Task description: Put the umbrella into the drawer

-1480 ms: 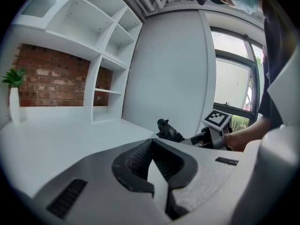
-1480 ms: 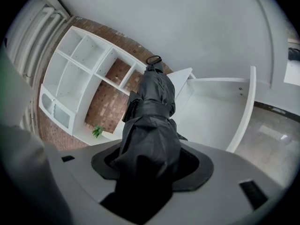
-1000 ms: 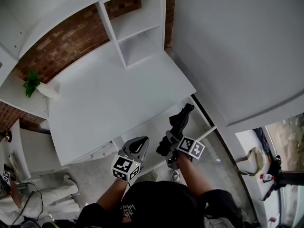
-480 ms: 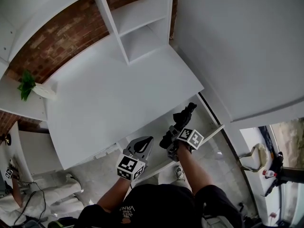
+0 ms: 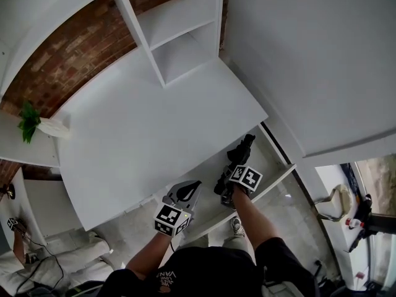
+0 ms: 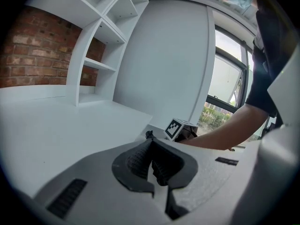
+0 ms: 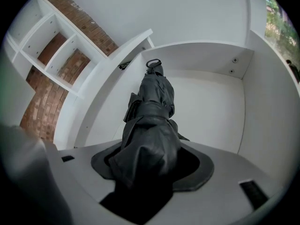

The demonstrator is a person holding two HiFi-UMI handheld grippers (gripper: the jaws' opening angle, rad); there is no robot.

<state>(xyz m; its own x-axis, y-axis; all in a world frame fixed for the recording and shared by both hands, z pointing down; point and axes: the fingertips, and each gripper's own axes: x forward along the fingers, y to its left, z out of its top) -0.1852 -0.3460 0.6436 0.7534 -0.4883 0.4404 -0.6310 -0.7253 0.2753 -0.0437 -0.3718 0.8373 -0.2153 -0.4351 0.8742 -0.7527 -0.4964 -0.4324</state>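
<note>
A person's right gripper (image 7: pixel 149 170) holds a folded black umbrella (image 7: pixel 151 121) over an open white drawer (image 7: pixel 201 55) below a white desk (image 5: pixel 148 122), its jaws clamped on the bundled fabric at the near end. The umbrella points away from the gripper along the drawer's inside, and its looped strap end (image 7: pixel 153 63) lies close to the far wall; whether it touches the drawer floor cannot be told. The left gripper (image 6: pixel 152 165) hangs just beside the right one at the desk's front edge, its dark pads (image 6: pixel 133 161) closed together with nothing between them. From that gripper's view the right gripper's marker cube (image 6: pixel 177 128) and the person's forearm (image 6: pixel 225 135) show ahead. Behind the desk stand white shelves (image 5: pixel 179 36), a brick wall (image 5: pixel 74 54) and a small green plant (image 5: pixel 28 121)
</note>
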